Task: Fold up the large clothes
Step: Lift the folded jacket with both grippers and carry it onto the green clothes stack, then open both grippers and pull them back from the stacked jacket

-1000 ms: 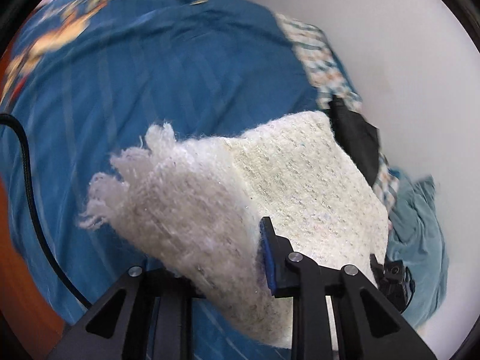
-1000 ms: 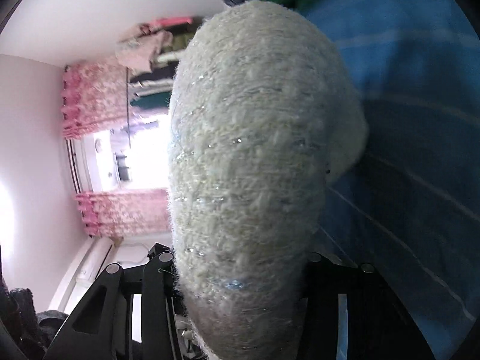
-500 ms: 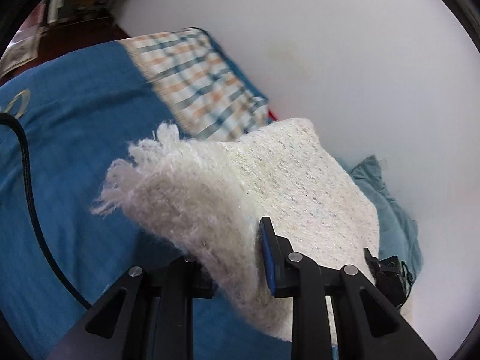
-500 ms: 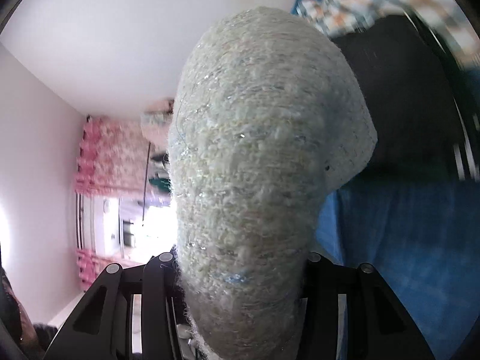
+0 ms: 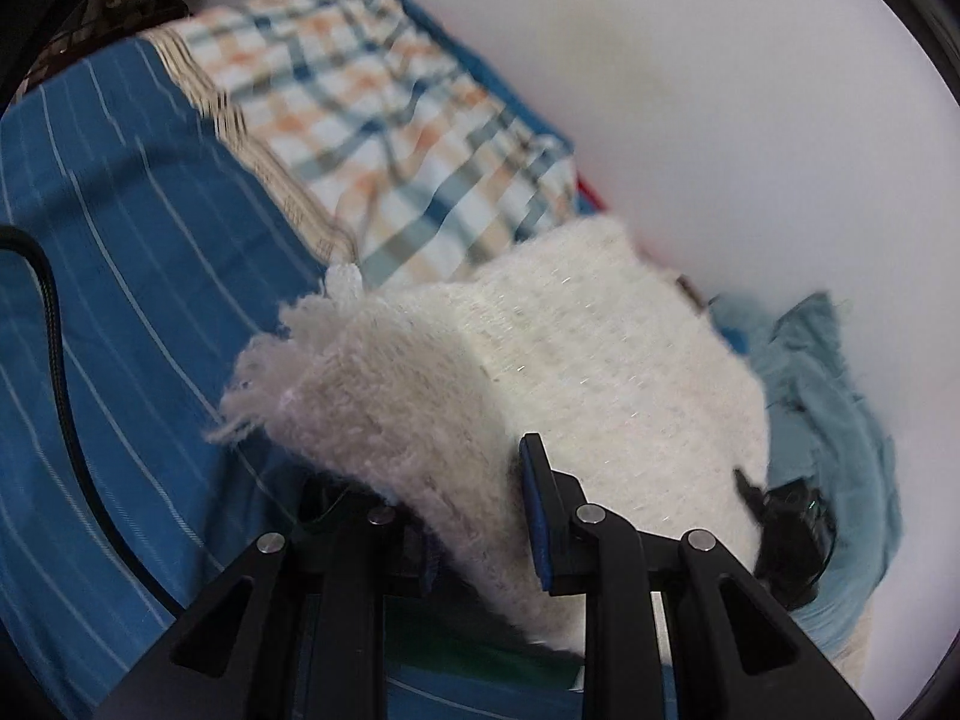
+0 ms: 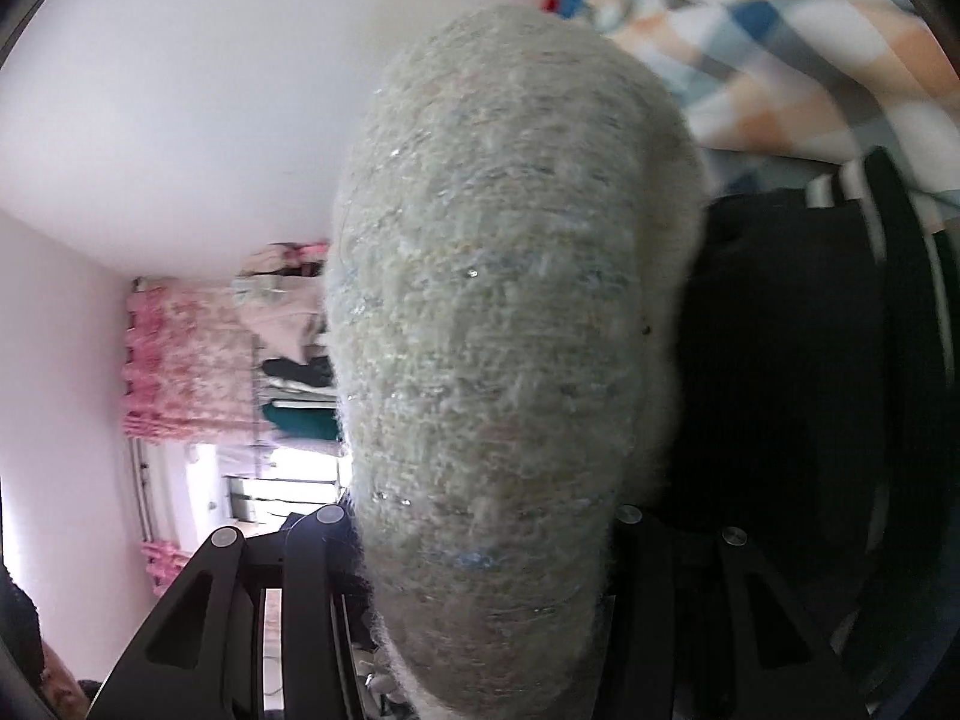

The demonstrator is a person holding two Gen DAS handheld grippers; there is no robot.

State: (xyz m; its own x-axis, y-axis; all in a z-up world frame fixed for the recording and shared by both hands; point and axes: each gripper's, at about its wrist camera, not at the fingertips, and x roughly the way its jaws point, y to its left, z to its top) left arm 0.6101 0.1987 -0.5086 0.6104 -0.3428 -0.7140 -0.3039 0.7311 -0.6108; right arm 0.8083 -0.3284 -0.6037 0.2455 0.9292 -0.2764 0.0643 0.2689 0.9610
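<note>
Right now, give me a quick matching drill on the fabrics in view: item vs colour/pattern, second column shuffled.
Column 1:
1. fuzzy knit garment
2. bed sheet
3. cloth near the wall
4. crumpled garment at right

Column 2:
A. light teal, plain
B. cream white, fringed edge
C. blue with thin pale stripes
D. orange and blue plaid

Pairs: 1-B, 2-C, 3-D, 4-A

White wall (image 5: 750, 120), pink curtains (image 6: 180, 360), bright window (image 6: 288, 474), blue striped bedspread (image 5: 120, 300)
</note>
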